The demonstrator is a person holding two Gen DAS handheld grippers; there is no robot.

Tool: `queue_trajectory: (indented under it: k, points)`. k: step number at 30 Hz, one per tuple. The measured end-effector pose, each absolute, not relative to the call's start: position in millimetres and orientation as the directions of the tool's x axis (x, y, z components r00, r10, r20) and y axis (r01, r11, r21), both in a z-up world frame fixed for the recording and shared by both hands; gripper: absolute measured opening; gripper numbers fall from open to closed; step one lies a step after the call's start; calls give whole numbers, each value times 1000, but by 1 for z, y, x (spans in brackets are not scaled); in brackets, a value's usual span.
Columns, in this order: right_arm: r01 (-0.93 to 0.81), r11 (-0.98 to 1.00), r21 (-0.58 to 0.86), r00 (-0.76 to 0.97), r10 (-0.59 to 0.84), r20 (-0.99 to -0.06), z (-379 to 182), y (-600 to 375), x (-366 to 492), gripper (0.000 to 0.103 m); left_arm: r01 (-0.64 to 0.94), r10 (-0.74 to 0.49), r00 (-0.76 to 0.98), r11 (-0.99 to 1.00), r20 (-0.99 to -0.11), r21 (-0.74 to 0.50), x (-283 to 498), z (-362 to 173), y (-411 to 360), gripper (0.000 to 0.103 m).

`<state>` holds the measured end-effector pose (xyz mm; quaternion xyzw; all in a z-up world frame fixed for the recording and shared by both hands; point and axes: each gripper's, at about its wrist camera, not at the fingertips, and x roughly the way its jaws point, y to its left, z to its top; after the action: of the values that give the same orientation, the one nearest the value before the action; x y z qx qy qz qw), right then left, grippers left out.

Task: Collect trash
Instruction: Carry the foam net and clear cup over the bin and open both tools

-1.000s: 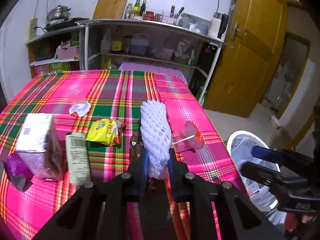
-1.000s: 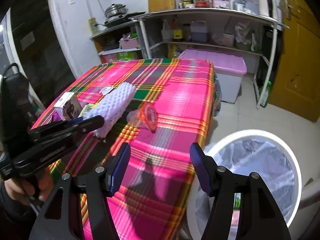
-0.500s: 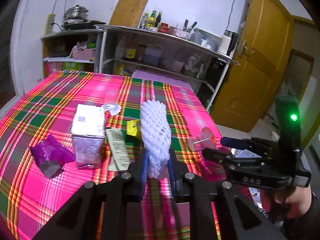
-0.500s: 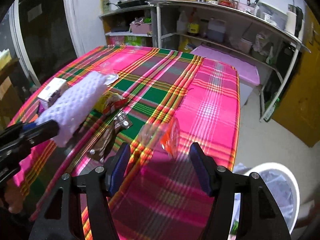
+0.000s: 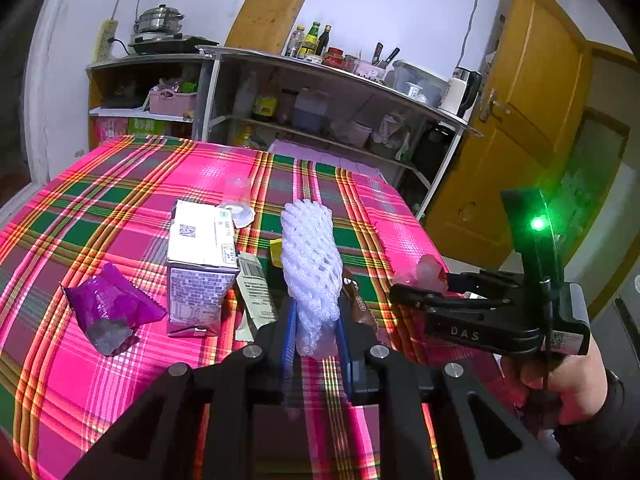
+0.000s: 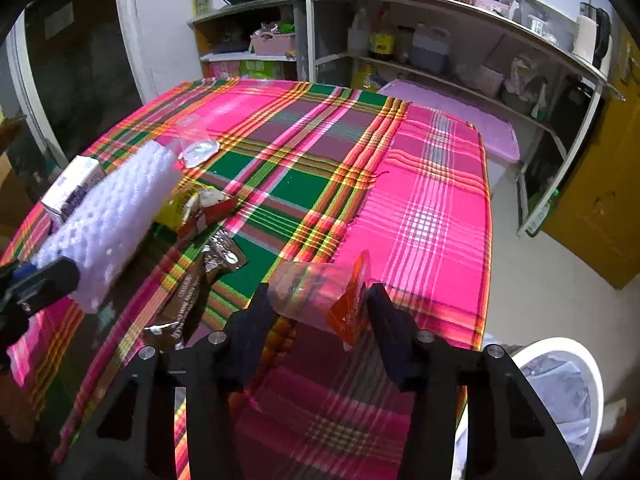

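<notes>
Since the earlier frames, both grippers have come up and back over the table (image 6: 432,184), and the right gripper (image 6: 316,300) has advanced from beside the bin (image 6: 560,392) until the clear cup (image 6: 308,288) lies between its fingers.

Table: covered with plaid cloth. Remaining trash sits on its left half: carton (image 5: 202,256), purple wrapper (image 5: 110,312), flat sachet (image 5: 254,292), yellow packet (image 6: 188,206), brown wrapper (image 6: 188,292), and a second clear cup (image 6: 196,140) farther back.

Bin: white, lined, on the floor at the table's near right corner, beside the right gripper.

Left gripper (image 5: 316,328): clenched on the lower end of the white foam net (image 5: 310,264), which projects forward above the table. The net is not yet binned.

Right gripper: spread wide, straddling the cup. The cup lies on its side near the table's right edge, its orange peel lid (image 6: 350,304) hanging at the mouth. Contact between the fingers and the cup cannot be confirmed.

Procedure for the step in hand (judgement):
1. Centre the cup body between the fingers, not the loose lid.
2. Close gently; thin plastic is likely to buckle or squirt out.
3. Lift clear of the cloth, then swing right over the bin before releasing.
4. Keep the left gripper clenched and clear of the right one's path.
</notes>
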<state>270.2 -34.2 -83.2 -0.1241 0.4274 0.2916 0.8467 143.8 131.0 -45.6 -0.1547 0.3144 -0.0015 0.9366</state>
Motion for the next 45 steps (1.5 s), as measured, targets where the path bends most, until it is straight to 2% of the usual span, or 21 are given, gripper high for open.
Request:
queue_trajectory:
  k: [12,28,45]
  points:
    - [-574,810,123,502,467,-728,-49,-73,227,50,-57,-113,807,962,-580,-267,131,-32,105,19]
    - [-541,826,158,575,501,-647,-10,-130,152,50,23,-155,815,971,-559,-237,84,-3,45,19]
    - [-504,843,188,613,502,-610,-1,-176,118,50,79,-180,815,976,-551,-201,65,12,2,19]
